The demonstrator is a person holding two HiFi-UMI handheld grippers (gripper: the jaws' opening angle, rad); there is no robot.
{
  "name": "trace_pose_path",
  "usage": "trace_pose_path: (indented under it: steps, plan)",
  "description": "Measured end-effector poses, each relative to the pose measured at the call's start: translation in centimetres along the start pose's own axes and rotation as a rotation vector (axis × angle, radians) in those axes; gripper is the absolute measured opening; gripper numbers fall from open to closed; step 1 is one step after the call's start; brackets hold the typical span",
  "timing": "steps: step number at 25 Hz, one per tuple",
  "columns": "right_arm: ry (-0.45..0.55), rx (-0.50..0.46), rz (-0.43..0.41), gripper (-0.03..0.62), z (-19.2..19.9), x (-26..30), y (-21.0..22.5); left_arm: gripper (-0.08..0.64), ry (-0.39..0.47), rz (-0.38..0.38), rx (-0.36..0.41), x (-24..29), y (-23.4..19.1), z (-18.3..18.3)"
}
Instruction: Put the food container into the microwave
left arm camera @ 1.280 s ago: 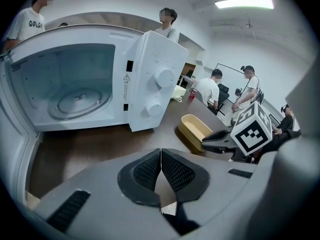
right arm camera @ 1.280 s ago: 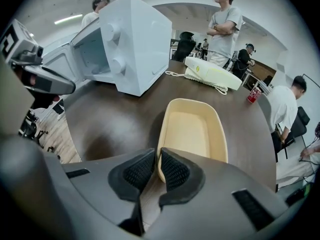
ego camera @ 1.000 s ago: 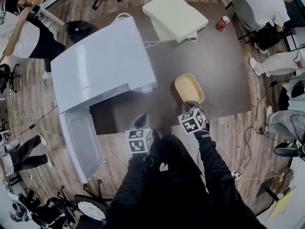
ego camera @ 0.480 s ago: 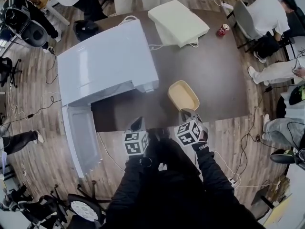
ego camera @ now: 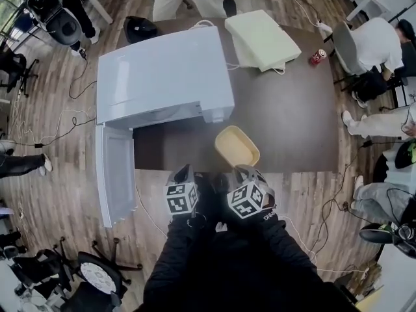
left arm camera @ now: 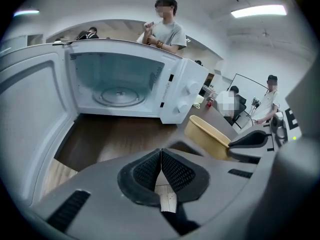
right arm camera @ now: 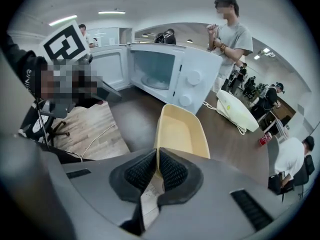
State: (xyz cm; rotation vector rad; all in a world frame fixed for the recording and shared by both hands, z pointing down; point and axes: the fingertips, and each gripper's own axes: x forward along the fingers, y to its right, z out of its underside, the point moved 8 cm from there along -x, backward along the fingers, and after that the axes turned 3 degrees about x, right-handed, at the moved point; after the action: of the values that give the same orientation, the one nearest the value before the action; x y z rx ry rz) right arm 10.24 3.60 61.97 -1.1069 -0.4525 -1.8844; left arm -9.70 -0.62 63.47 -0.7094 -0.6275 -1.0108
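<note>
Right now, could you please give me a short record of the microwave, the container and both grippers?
microwave: white, on the dark table, door swung open
cavity: glass turntable with nothing on it
food container: beige, empty, outside the microwave near its front right corner
right gripper: jaws shut on the food container's near rim
left gripper: jaws together, holding nothing

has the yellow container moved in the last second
Yes. Held by the right gripper, the food container has shifted left in the head view, away from the red can and closer to the microwave.
</note>
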Motion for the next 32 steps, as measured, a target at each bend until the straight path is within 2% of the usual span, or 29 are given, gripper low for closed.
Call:
trace_pose_path:
  steps: [10,18,32]
  plan:
    - [0.045,-0.159,-0.111,0.037,-5.3,1.9,-4.6,0.034,0.033,-0.107,-0.127,-2.6,-5.1,1.5]
    - [0.105,-0.261,-0.172,0.037,-11.1,3.8,-6.8,0.034,0.049,-0.154,-0.199,-3.2,-8.4,1.1]
    - [0.165,-0.423,-0.158,0.037,-21.0,10.7,-5.9,0.034,0.041,-0.171,-0.242,-0.7,-13.7,-2.3]
